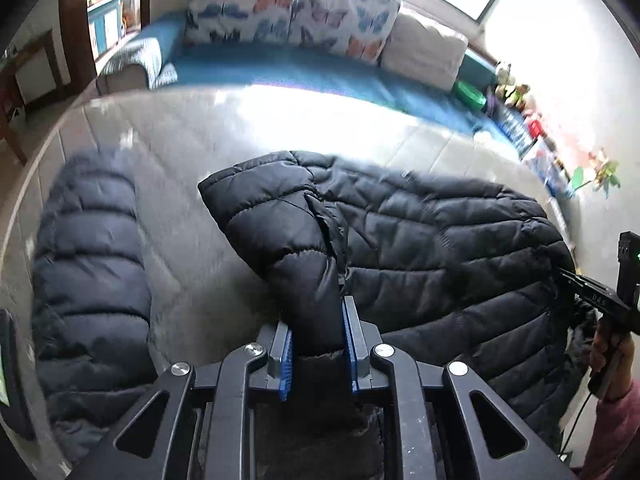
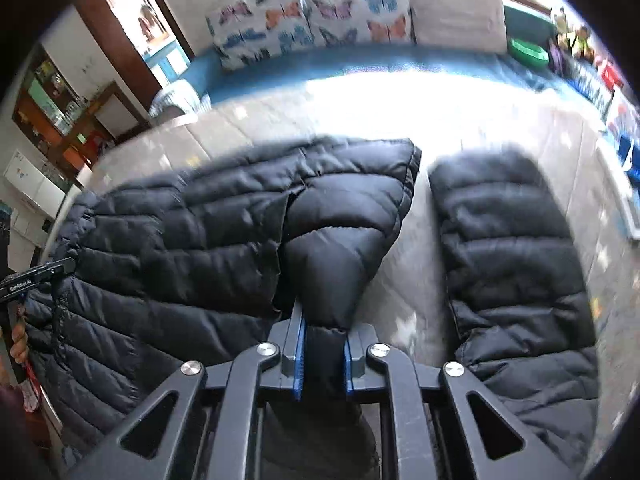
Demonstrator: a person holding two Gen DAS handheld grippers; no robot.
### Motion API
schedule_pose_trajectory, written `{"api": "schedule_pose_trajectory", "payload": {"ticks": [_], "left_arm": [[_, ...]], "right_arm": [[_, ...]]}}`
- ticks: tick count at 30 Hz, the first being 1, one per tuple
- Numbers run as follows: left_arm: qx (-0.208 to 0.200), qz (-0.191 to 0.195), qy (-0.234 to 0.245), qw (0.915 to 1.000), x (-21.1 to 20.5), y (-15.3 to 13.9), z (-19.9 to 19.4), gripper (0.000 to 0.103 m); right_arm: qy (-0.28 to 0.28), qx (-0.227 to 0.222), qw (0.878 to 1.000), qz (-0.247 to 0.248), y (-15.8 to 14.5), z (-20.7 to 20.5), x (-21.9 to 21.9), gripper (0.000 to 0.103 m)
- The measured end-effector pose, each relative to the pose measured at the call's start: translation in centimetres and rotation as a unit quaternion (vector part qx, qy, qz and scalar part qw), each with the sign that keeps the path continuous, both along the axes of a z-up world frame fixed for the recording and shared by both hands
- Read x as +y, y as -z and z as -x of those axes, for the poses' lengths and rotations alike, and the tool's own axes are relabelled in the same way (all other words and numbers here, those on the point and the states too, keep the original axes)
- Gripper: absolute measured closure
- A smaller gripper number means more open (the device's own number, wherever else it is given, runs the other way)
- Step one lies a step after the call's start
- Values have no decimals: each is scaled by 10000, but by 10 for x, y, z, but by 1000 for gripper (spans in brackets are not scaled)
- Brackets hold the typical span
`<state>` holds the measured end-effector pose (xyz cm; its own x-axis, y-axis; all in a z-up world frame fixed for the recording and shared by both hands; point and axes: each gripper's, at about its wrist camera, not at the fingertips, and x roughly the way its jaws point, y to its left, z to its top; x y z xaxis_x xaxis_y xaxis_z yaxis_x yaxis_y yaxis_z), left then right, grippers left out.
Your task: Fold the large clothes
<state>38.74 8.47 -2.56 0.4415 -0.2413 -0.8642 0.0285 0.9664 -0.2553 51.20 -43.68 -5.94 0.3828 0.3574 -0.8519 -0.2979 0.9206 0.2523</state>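
Between left gripper (image 1: 318,340) pads: puffy fold of jacket (image 1: 440,240), clamped. Right gripper (image 2: 323,354) likewise clenched on another bunched fold of jacket. Jacket lies spread on grey mat (image 1: 192,160), sleeves (image 1: 88,280) flung out to each side. Judgement: quilted shell soft, light, slippery, springy; compresses under pads, so pinch deep at seams, not on slick padded bulges.
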Motion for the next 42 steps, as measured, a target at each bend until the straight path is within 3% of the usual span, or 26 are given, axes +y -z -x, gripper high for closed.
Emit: {"api": "schedule_pose_trajectory", "payload": {"ticks": [4,6,8,10,13,16,21,26,32,34,37,40,42], "left_arm": [[-579,-111,-132,9982,0,-35,-22,82],[-602,-174,-257,9977,3,-37,-38,71],[-215,-298,-320,9988,5,-24,-53,62],[21,-497,-343,9982,3,-8,-57,61],[63,-655,-210,9976,8,3,-48,58],[26,-776,-9,9970,-1,5,-21,47],[-215,-1122,818,9901,-40,0,72,38],[-300,-1307,1548,9788,-76,8,152,38],[-405,-1236,2086,9693,-98,34,238,38],[-435,-1388,2157,9656,-99,48,259,34],[-562,-1474,2113,9646,-94,68,280,27],[-685,-1481,2021,9657,-93,76,289,25],[-548,-1423,1978,9683,-91,69,285,25]], "right_arm": [[141,-646,9978,29,-39,-9,4,88],[291,-902,9955,73,-52,-22,4,84],[353,-590,9976,41,-47,-39,0,78],[309,-147,9994,86,-33,-49,1,75],[153,-56,9988,462,-23,-31,4,74],[-124,39,9976,675,-20,-5,7,74],[-900,216,9921,843,-21,41,31,71],[-1753,236,9788,1029,-23,108,61,70],[-2555,187,9649,580,-24,186,91,70],[-2842,272,9576,390,-16,208,99,69],[-2949,118,9515,867,7,229,105,68],[-2985,-455,9476,1045,22,249,100,68],[-2970,-561,9461,1162,18,255,97,68]]}}
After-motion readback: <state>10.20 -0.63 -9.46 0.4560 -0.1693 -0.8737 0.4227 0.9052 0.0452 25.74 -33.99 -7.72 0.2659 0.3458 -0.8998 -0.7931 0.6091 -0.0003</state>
